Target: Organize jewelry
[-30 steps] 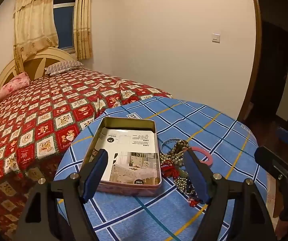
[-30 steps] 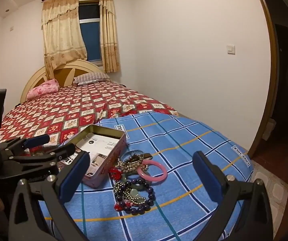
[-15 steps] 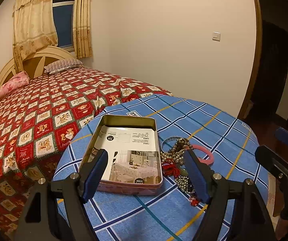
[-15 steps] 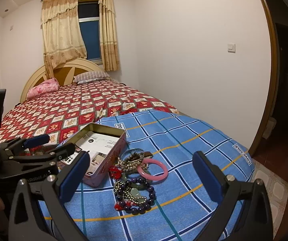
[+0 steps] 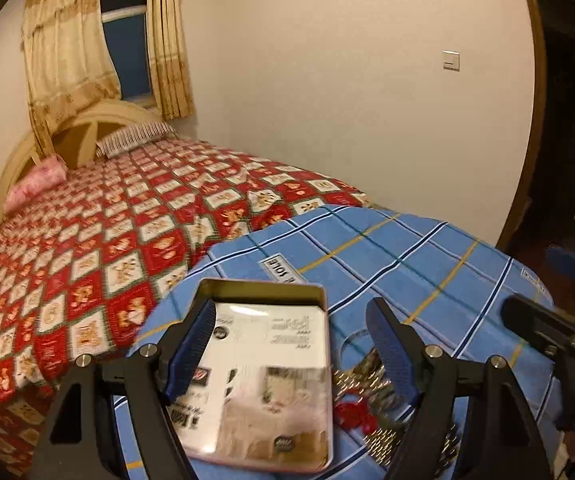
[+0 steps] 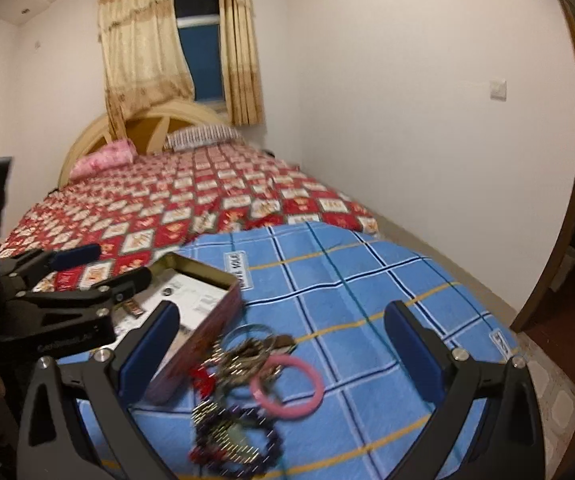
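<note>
now both grippers have dropped lower and closer over the blue plaid cloth (image 6: 367,280) than they were a second ago, and the views have gone blurry with the motion, so i'd judge the approach is on and no piece has been picked yet. nearest, the right gripper (image 6: 279,352) stands wide open and empty, its blue pads either side of the tangled heap of beaded bracelets and chains (image 6: 231,412), which now sits right between the fingers rather than ahead of them. the heap looks loose and knotted: dark purple beads at the near end, metallic strands, something red, and a smooth pink ring bangle (image 6: 287,387) lying at its right edge. just left of it is the open rectangular metal tin with a printed paper lining (image 5: 263,380), nothing in it. the left gripper (image 5: 291,354) is also spread wide, holding nothing, poised over that tin. beyond lies the bed with a red patterned quilt (image 5: 107,240).
</note>
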Demonstrator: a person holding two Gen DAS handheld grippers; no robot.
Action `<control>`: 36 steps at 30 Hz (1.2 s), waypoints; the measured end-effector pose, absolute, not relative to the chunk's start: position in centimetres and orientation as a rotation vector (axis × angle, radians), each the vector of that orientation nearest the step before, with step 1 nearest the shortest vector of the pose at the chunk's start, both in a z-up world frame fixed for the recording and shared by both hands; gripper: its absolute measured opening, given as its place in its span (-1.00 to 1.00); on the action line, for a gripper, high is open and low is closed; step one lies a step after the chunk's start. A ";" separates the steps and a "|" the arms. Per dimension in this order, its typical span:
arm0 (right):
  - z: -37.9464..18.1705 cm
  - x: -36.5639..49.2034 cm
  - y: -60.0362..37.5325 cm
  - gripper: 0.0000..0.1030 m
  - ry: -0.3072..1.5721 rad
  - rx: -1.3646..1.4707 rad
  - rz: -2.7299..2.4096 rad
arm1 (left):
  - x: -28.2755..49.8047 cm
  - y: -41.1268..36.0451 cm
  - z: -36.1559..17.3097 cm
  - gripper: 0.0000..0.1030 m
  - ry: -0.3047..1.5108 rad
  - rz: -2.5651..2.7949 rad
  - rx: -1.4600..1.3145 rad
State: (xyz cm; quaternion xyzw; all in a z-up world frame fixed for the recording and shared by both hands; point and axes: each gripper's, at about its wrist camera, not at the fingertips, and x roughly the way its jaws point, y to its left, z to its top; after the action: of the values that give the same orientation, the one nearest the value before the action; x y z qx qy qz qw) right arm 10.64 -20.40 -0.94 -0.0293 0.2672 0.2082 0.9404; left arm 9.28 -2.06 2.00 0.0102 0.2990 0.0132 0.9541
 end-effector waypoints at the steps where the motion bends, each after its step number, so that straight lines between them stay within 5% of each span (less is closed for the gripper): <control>1: -0.9 11.9 -20.4 1.00 0.573 -0.055 0.423 | 9.8 -2.0 2.2 0.51 0.603 0.015 0.009; 6: -0.6 12.9 -20.9 1.00 0.564 -0.059 0.368 | 8.8 -1.4 1.8 0.51 0.518 -0.001 0.029; 36: -2.6 7.9 -22.5 1.00 0.595 -0.018 0.402 | 4.6 -2.4 -1.9 0.51 0.654 0.047 0.036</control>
State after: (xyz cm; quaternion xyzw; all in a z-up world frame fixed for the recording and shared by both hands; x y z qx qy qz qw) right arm 7.94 -22.50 -2.58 -0.0089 0.2911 0.1968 0.9362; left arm 4.59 -2.41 -1.85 0.0176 0.3213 0.0230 0.9465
